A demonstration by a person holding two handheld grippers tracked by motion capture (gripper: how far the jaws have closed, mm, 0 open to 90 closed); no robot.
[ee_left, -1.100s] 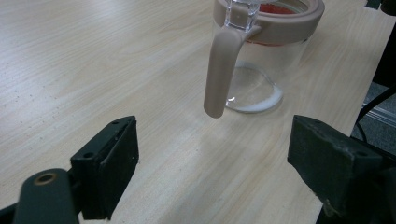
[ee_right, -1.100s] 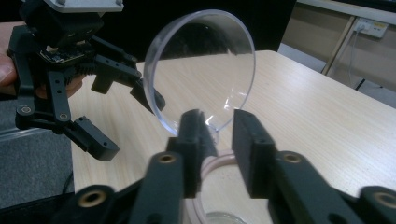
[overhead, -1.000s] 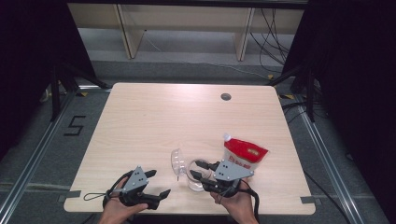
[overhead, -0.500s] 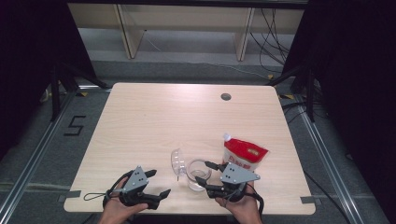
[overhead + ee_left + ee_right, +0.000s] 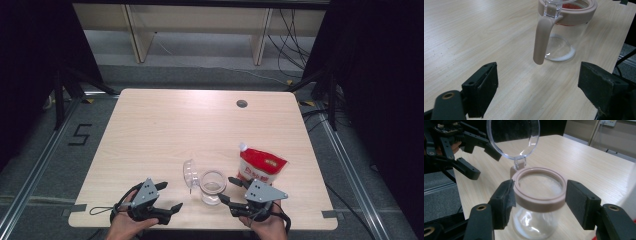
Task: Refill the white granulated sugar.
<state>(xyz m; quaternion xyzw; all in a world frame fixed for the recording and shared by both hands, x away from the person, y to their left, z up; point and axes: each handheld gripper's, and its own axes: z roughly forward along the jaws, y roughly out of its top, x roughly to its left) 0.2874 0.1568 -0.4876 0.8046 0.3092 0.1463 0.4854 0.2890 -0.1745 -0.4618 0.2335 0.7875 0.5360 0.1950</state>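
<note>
A clear glass jar (image 5: 212, 187) with a beige rim stands near the table's front edge, its round clear lid (image 5: 190, 173) hinged open to the left. My right gripper (image 5: 226, 188) is open at the jar's right side. In the right gripper view its jaws (image 5: 539, 202) flank the jar's rim (image 5: 539, 205) without squeezing it; they have just been opening. My left gripper (image 5: 170, 196) rests open and empty at the front left. In the left gripper view it (image 5: 539, 77) faces the jar (image 5: 564, 32) and its beige clasp (image 5: 544, 37). A little white powder lies in the jar's bottom.
A red and white pouch (image 5: 261, 167) stands just behind my right gripper. A round cable hole (image 5: 242, 104) sits at the table's far right. The table (image 5: 165, 130) ends close behind both hands; shelving stands beyond the far edge.
My right gripper has drawn back from the jar toward the front right, and its jaws have spread wider. The pouch went from leaning to standing. The left gripper has not moved.
</note>
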